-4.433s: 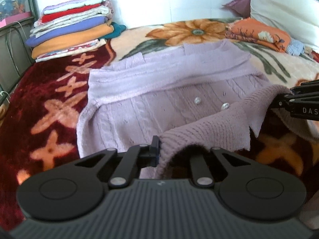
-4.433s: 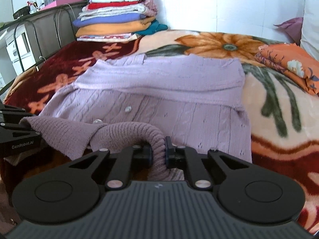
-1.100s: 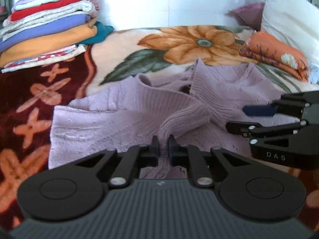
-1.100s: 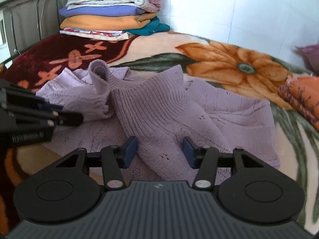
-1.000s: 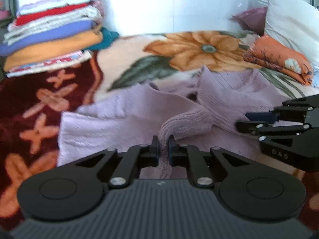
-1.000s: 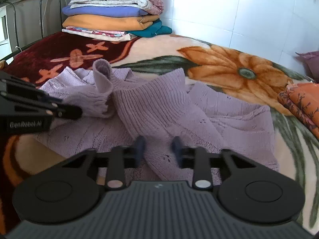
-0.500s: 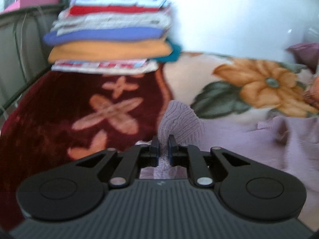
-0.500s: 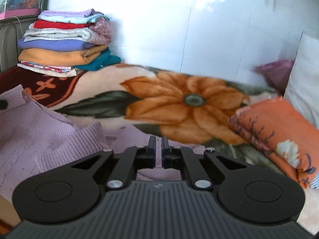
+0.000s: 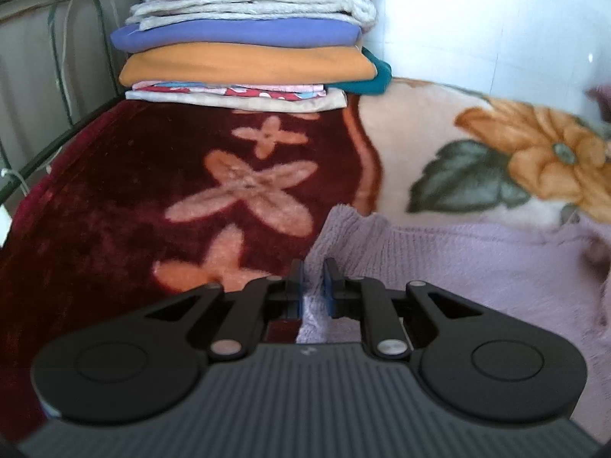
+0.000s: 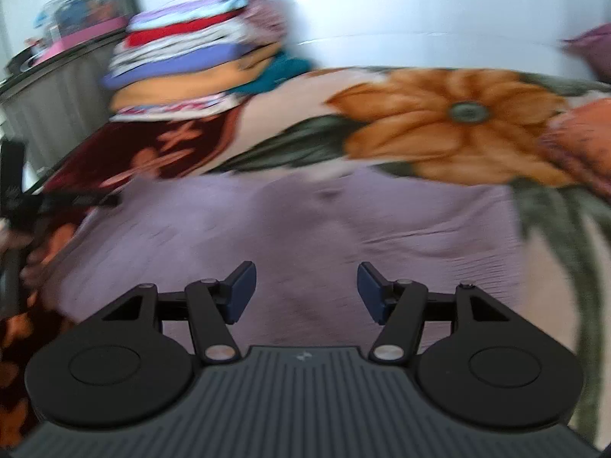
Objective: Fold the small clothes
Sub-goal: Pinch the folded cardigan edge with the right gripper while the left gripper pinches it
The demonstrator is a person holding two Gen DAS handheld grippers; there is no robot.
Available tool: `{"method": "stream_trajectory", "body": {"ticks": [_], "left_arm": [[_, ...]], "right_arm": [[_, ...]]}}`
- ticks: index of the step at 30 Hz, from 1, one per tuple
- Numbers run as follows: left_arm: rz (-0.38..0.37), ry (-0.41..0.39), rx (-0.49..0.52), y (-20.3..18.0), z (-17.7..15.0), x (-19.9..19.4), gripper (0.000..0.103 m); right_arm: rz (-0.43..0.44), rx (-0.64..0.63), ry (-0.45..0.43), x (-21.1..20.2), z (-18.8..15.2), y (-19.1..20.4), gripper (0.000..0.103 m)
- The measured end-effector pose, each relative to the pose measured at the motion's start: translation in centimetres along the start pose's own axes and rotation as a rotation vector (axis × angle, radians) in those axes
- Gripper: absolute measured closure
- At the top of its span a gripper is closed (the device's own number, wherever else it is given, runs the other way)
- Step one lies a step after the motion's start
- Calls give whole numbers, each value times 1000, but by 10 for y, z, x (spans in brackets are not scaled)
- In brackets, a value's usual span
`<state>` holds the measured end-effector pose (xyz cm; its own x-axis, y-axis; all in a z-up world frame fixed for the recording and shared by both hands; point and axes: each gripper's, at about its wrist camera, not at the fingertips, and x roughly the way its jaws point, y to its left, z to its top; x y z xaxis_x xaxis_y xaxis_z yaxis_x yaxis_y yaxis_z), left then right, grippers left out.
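Note:
A lilac knitted cardigan (image 9: 477, 263) lies folded on the flowered blanket (image 9: 152, 198). In the left wrist view my left gripper (image 9: 313, 286) is shut on the cardigan's left corner, which stands up as a small peak between the pads. In the blurred right wrist view the cardigan (image 10: 305, 229) spreads flat below my right gripper (image 10: 305, 290). Its jaws are opening, with nothing between them, and they hover over the cloth. The left gripper (image 10: 57, 202) shows as a dark shape at that view's left edge.
A tall stack of folded clothes (image 9: 248, 38) sits at the back left against the white wall, next to a metal bed rail (image 9: 57, 122). An orange patterned cloth (image 10: 580, 137) lies at the right. A box of items (image 10: 76, 19) stands behind the rail.
The right gripper, shut half a second ago, now stands wide open and has swung left over the cardigan. The left gripper pulled the cardigan's corner left toward the dark red part of the blanket.

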<state>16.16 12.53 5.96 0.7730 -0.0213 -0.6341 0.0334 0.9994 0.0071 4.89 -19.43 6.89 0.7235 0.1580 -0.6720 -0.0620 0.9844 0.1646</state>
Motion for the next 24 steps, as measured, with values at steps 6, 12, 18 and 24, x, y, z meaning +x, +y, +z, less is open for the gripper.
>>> {"method": "stream_trajectory", "body": {"ticks": [6,12,18,24], "left_arm": [[-1,14,-4,-2,-7,-27,88],[-34,31,-1,-4,-19,-40,88],[-59,43,11,-11,-29,-36,88],[-37,49,22,-16,-38,-29,88]], "right_arm": [[-57,-199,58,28,-9,37,31],[-145,-277,-6,31,-13,48,83],[-231,-100,-127,5,23,-4,88],[-382,185,-125,16,41,-94,87]]}}
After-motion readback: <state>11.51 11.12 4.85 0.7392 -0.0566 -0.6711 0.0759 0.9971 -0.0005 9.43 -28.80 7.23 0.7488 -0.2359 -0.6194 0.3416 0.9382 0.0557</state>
